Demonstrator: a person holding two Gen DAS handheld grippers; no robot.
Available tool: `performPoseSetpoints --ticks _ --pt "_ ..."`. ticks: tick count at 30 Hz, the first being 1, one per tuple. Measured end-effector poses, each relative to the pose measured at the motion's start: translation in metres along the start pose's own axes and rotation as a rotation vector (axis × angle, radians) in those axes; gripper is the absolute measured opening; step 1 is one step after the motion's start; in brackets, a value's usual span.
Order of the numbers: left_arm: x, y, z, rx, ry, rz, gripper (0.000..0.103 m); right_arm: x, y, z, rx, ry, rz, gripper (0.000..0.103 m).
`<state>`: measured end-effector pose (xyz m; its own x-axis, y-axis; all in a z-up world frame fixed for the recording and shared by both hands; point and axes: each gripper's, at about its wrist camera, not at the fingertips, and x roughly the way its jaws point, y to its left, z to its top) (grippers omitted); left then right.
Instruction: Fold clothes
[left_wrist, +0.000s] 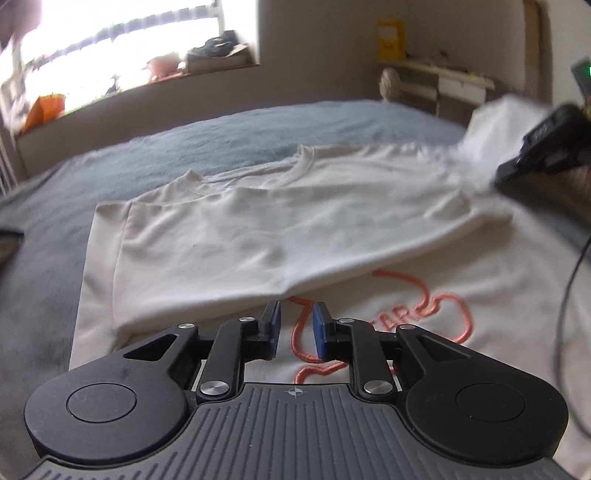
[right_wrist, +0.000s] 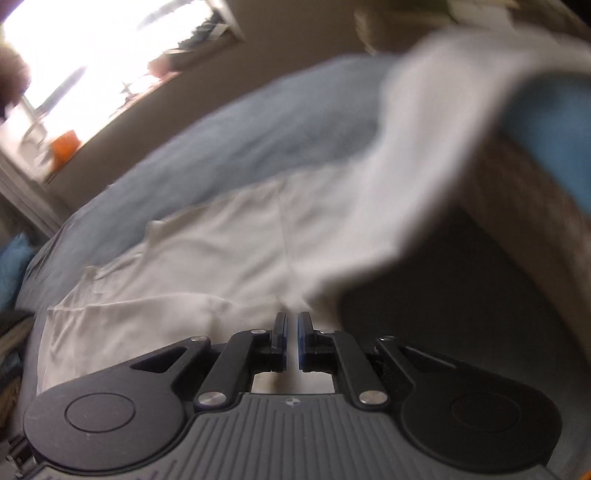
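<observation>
A bed with a grey-blue cover (left_wrist: 229, 136) is seen spread out ahead of both tongs. On it a white T-shirt (left_wrist: 258, 229) with an orange printed design (left_wrist: 439, 317) is laid flat, directly in front of and beneath the left gripper (left_wrist: 296, 325). One side of the shirt has been folded across the body, so that the folded edge runs just beyond the left fingertips and the print is left showing between and to the right of them.

The left gripper's jaws are held a little apart, with nothing between the blue pads; only the shirt below is seen through the gap.

In the right wrist view the picture is blurred. The right gripper (right_wrist: 291, 325) is seen with its jaws drawn almost together, a narrow slit left between them. White cloth is lifted in front of and to the right of it, but whether any is pinched cannot be told.

A windowsill (left_wrist: 155, 79) with assorted items is seen far beyond.
</observation>
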<state>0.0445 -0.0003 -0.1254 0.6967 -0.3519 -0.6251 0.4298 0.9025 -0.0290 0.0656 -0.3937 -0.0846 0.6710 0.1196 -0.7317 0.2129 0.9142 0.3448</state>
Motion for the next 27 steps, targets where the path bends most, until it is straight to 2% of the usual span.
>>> performPoseSetpoints --ticks 4,9,12,14,16,17,19,23,25,27 --pt "0.002 0.020 0.008 -0.137 -0.024 0.044 0.019 0.030 0.054 0.002 -0.136 0.066 0.108 0.005" --pt "0.018 0.054 0.010 -0.274 0.001 0.182 0.019 0.080 0.111 -0.001 -0.292 0.151 0.196 0.005" --pt "0.027 0.072 -0.001 -0.315 0.031 0.235 0.019 0.112 0.123 0.003 -0.335 0.189 0.160 0.005" --pt "0.023 0.077 -0.005 -0.331 0.012 0.222 0.019 0.131 0.122 0.009 -0.353 0.181 0.090 0.002" --pt "0.017 0.078 -0.007 -0.334 0.002 0.215 0.019 0.133 0.122 0.021 -0.309 0.140 0.035 0.005" --pt "0.015 0.079 -0.008 -0.343 -0.003 0.208 0.019 0.128 0.128 0.024 -0.314 0.121 0.040 0.005" --pt "0.011 0.083 -0.010 -0.365 -0.015 0.191 0.019 0.118 0.148 0.024 -0.357 0.104 0.102 0.005" --pt "0.007 0.090 -0.013 -0.405 -0.028 0.168 0.019 0.126 0.209 0.000 -0.494 0.218 0.318 0.005" --pt "0.007 0.094 -0.016 -0.436 -0.035 0.156 0.019 0.144 0.233 -0.009 -0.508 0.283 0.403 0.006" --pt "0.006 0.095 -0.018 -0.443 -0.040 0.153 0.019 0.166 0.238 -0.004 -0.446 0.292 0.404 0.006"
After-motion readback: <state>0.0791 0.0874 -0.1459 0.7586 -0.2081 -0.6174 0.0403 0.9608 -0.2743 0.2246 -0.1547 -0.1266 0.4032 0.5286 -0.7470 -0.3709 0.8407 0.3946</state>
